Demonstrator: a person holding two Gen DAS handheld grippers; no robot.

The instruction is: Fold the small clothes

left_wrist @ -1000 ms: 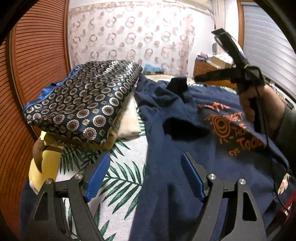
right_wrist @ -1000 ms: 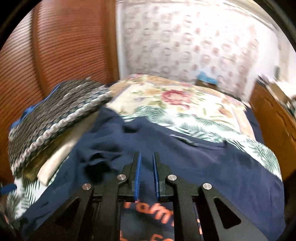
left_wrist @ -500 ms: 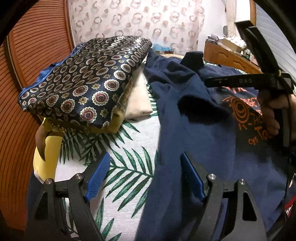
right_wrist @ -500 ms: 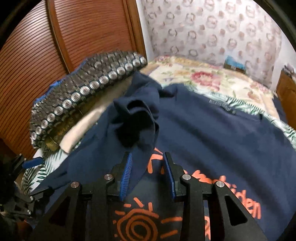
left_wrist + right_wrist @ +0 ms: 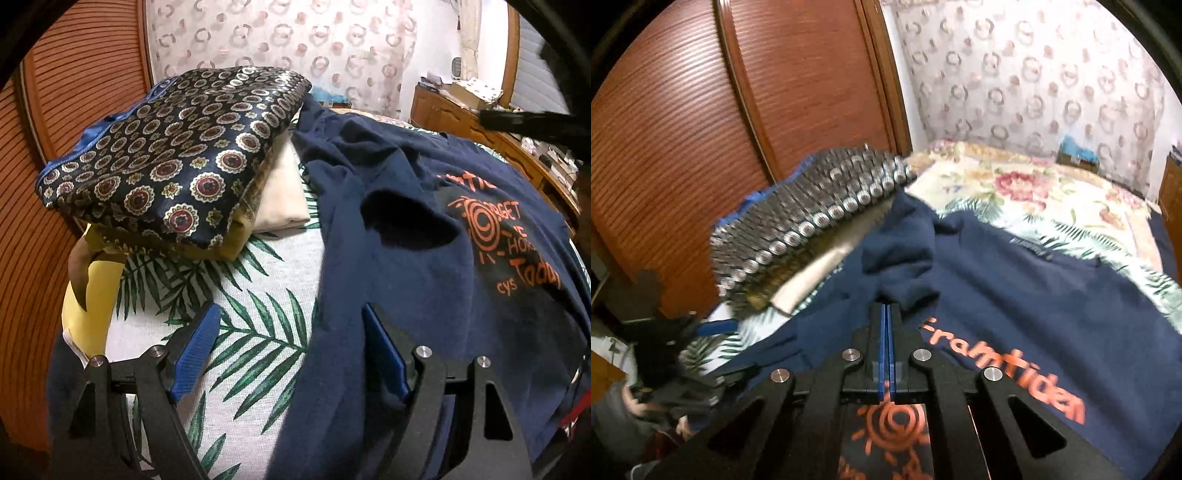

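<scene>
Centrally, a navy T-shirt (image 5: 424, 258) lies spread on the leaf-print bed (image 5: 258, 266), right of a patterned stack (image 5: 177, 166). Left gripper (image 5: 291, 347) hovers wide open over the shirt's near edge, empty. Only the right view shows the right gripper (image 5: 887, 314) clamped on the bunched sleeve (image 5: 905, 254).

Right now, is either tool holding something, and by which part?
The right tool is shut on the navy T-shirt, pinching the bunched sleeve fabric. The left tool is open and holds nothing.
</scene>
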